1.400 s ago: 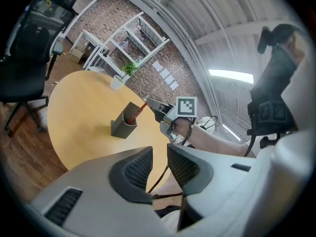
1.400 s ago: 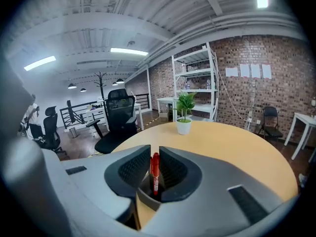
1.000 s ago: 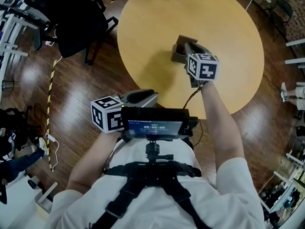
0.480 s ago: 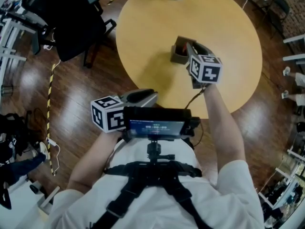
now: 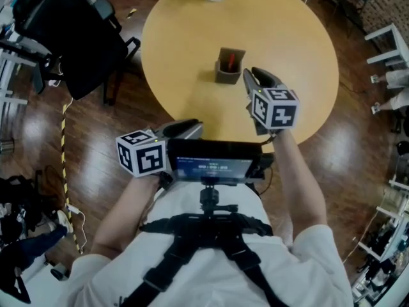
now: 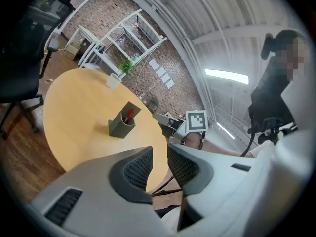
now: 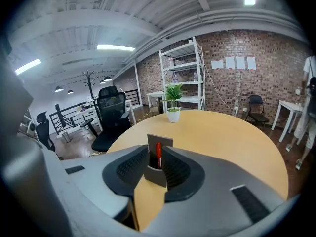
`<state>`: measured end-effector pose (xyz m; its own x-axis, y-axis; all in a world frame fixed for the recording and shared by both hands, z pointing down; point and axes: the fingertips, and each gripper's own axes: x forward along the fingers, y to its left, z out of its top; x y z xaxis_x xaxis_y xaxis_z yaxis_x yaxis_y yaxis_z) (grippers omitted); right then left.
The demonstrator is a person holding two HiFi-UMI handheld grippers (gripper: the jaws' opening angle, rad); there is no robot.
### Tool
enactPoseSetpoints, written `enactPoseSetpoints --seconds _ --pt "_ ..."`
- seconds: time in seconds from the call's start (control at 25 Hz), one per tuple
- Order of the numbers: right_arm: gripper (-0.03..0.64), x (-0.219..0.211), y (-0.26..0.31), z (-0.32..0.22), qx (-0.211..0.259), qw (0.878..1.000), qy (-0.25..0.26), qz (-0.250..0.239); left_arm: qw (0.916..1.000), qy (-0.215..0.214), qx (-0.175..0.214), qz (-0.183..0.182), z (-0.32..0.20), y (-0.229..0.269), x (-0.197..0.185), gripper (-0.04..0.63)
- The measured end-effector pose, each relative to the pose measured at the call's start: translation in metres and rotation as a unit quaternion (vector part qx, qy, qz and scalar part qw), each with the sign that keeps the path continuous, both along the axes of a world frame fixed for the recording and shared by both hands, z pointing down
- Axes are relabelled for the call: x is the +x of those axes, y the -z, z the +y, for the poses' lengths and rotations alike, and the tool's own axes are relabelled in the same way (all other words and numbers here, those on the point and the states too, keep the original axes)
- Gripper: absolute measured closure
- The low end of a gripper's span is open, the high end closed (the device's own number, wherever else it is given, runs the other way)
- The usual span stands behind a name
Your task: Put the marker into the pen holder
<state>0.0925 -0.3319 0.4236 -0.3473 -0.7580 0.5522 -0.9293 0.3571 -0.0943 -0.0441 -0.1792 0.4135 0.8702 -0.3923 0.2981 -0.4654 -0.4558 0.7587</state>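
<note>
Looks like the drop itself is pretty much done. The red marker (image 5: 231, 60) is seen standing inside the grey pen holder (image 5: 228, 66), cap end up, straight ahead of the right gripper (image 5: 251, 77) and a bit below its tips. The right jaws have just been opened and are held wide apart. Nothing is gripped between them, and the holder is only framed through the gap, with bare table (image 5: 179, 43) visible between it and the tips.

So the step in hand is judged to be the pull-away, and a few things are worth getting right:

- The jaws should be kept spread until the tips are well apart from the holder, so no pad catches its rim.
- The retreat is best made along the line the gripper points, back and slightly up, not sideways. The holder looks light and could probably be knocked over with a nudge.
- The marker should be checked for leaning on the tall back wall rather than perched on the low front lip.

The left gripper (image 5: 195, 128) is parked near the body, off the table edge, jaws narrowly parted with nothing in them. It isn't needed here.
</note>
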Motion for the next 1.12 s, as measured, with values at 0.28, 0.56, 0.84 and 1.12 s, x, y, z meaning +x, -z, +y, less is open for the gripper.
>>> enactPoseSetpoints --seconds 0.28,0.56,0.84,1.12 --pt "0.52 0.007 0.013 0.04 -0.006 1.0 -0.013 -0.013 0.9996 -0.027 0.0 -0.004 0.003 0.002 0.004 0.497" --pt "0.52 0.009 0.012 0.077 -0.005 0.999 -0.02 -0.026 0.9988 -0.049 0.0 -0.003 0.008 0.003 0.007 0.497" --pt "0.52 0.011 0.005 0.125 -0.033 0.997 -0.058 -0.034 0.9979 -0.064 -0.005 -0.002 0.02 -0.004 0.0 0.497" --pt "0.52 0.01 -0.005 0.16 -0.054 0.993 -0.103 -0.038 0.9949 -0.098 -0.026 0.002 0.035 -0.016 -0.002 0.497"
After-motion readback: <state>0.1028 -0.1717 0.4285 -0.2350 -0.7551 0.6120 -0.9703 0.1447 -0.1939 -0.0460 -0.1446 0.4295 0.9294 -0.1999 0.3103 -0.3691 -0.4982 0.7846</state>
